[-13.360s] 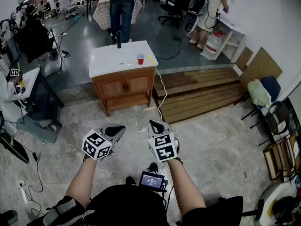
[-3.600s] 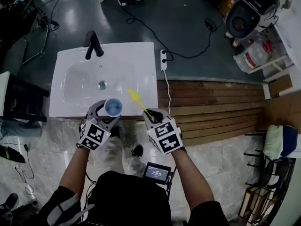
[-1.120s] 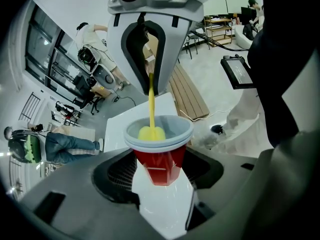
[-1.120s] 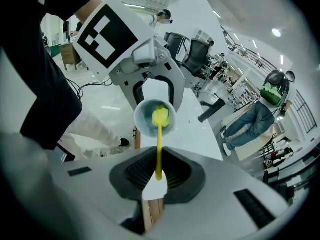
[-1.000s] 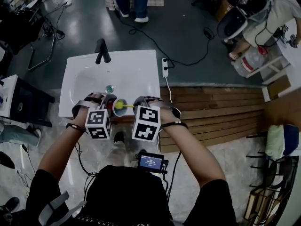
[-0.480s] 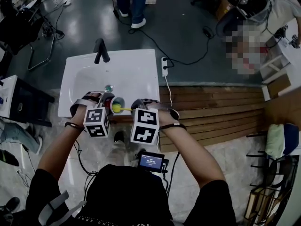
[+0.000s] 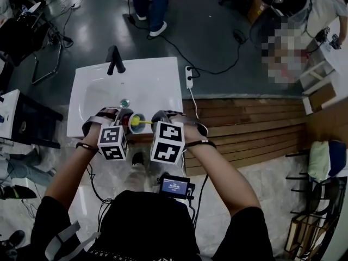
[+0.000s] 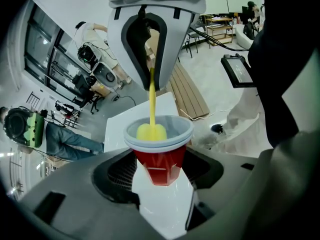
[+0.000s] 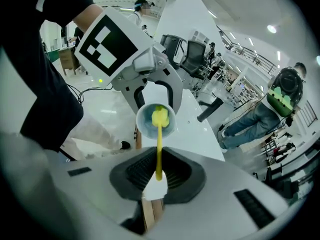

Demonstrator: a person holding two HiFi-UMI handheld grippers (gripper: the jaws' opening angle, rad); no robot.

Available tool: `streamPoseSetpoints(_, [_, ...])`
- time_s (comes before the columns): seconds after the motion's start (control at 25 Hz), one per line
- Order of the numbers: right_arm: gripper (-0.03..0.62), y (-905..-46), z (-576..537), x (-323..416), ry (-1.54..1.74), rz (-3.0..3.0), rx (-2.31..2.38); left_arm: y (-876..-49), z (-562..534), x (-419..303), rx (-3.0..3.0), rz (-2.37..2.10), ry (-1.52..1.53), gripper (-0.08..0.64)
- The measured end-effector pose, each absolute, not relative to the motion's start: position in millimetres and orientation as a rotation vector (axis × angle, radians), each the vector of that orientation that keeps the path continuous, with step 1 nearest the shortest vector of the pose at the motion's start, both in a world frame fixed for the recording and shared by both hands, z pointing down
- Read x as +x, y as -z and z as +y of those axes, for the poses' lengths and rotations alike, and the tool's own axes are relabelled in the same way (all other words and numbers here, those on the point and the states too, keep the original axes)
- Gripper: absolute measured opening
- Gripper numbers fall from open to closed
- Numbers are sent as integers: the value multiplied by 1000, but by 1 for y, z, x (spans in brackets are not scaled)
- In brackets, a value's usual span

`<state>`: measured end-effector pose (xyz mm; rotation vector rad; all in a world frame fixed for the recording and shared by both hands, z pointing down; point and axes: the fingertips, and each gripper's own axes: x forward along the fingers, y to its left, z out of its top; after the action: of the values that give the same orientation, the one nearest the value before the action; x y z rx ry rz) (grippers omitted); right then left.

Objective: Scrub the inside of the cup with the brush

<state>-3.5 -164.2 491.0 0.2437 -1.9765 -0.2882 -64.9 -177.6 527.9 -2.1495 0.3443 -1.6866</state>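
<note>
A red cup (image 8: 160, 156) with a pale blue inside sits between the jaws of my left gripper (image 8: 162, 184), which is shut on its lower body. The cup (image 7: 135, 122) lies on its side over the front edge of the white sink (image 7: 149, 80), mouth toward the right. My right gripper (image 9: 157, 176) is shut on the thin handle of a yellow brush (image 9: 159, 149). The yellow brush head (image 8: 151, 131) is inside the cup (image 9: 156, 120), against its pale wall. In the head view both grippers (image 7: 124, 118) (image 7: 160, 117) face each other with the brush handle (image 7: 145, 122) bridging them.
A black tap (image 7: 115, 60) stands at the sink's far edge and a drain (image 7: 124, 103) lies in the basin. A white power strip (image 7: 188, 76) with a cord runs off the sink's right side onto wooden decking (image 7: 244, 124). A person's legs (image 7: 148, 4) stand beyond the sink.
Over the last second both grippers, the cup and the brush have stayed in nearly the same place. The brush head is still inside the cup.
</note>
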Motion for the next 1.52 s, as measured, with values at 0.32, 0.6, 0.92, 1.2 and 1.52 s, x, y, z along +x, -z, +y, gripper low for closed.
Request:
streamPoseSetpoints(0.32, [40,-503,-166,0,251,-1951,238,-520,-178,-59,-2158,342,1669,276])
streamPoseSetpoints(0.6, [40,-505,-156,-3,245,-1960,200,-523,-178,-62,-2151,344,1682,276])
streamPoseSetpoints(0.92, [40,-498,-150,-7,266,-1980,182,-532,-178,-67,-2151,339,1710,276])
streamPoseSetpoints(1.2, [40,-492,-161,-3,271,-1981,218,-532,-175,-66,-2161,331,1708,276])
streamPoseSetpoints(1.52, [40,-507,-161,0,244,-1957,215,-532,-169,-62,-2197,333,1684,276])
